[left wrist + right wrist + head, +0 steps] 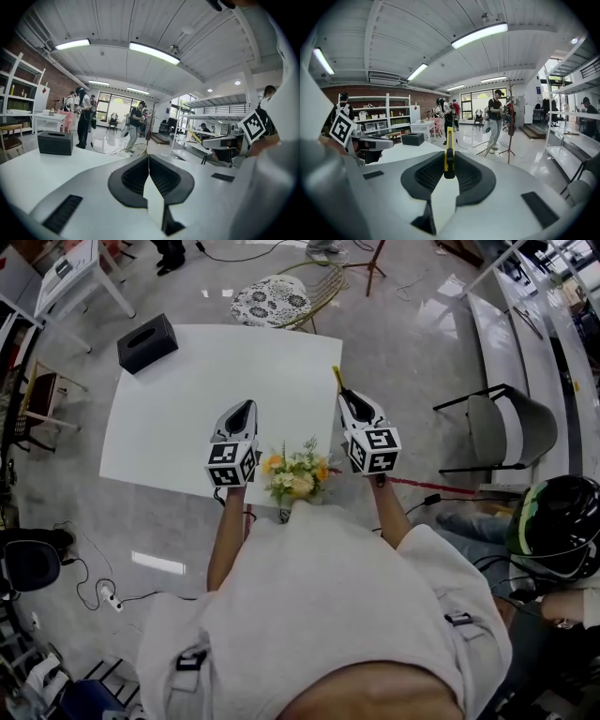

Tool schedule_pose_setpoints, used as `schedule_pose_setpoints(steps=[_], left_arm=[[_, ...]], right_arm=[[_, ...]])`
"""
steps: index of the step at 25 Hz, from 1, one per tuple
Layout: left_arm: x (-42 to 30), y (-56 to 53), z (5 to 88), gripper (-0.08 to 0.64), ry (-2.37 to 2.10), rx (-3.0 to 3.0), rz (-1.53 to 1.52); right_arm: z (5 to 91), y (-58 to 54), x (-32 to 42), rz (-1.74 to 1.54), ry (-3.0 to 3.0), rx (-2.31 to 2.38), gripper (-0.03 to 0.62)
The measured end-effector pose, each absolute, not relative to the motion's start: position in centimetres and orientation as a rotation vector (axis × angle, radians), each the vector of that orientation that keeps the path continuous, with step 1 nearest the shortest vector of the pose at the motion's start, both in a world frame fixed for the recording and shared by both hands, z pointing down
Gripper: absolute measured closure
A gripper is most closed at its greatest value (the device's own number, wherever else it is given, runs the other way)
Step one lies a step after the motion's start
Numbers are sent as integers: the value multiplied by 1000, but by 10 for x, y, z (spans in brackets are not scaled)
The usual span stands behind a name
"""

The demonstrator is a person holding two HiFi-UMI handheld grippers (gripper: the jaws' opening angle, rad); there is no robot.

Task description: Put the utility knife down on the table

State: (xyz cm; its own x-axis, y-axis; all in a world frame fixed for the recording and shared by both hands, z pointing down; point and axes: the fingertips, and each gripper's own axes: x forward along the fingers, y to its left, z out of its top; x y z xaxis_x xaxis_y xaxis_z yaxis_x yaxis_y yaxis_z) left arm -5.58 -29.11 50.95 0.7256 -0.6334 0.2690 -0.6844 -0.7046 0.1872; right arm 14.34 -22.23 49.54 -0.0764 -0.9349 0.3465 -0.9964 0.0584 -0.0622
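A yellow and black utility knife [449,157] stands clamped between the pads of my right gripper [449,165], its yellow end sticking out past the tips. From the head view the knife [338,381] juts forward from the right gripper [351,401] over the right edge of the white table [187,399]. My left gripper [246,407] hovers above the table's near part, its jaws shut with nothing between them; the left gripper view shows the pads [157,176] meeting at the tips.
A black tissue box [147,342] sits at the table's far left corner. A small bouquet of flowers [296,474] is at the near edge between my arms. A patterned round chair [272,301] stands beyond the table, a grey chair [506,427] to the right. People stand in the room behind.
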Motion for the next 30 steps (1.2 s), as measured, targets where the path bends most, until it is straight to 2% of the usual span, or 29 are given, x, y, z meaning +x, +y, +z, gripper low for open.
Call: schedule_pose_setpoints(steps=[30], left_arm=[[-41,-308,589,538,-1110,2431,484]], right_arm=[[609,-258,154,770,-2108,1725,509]])
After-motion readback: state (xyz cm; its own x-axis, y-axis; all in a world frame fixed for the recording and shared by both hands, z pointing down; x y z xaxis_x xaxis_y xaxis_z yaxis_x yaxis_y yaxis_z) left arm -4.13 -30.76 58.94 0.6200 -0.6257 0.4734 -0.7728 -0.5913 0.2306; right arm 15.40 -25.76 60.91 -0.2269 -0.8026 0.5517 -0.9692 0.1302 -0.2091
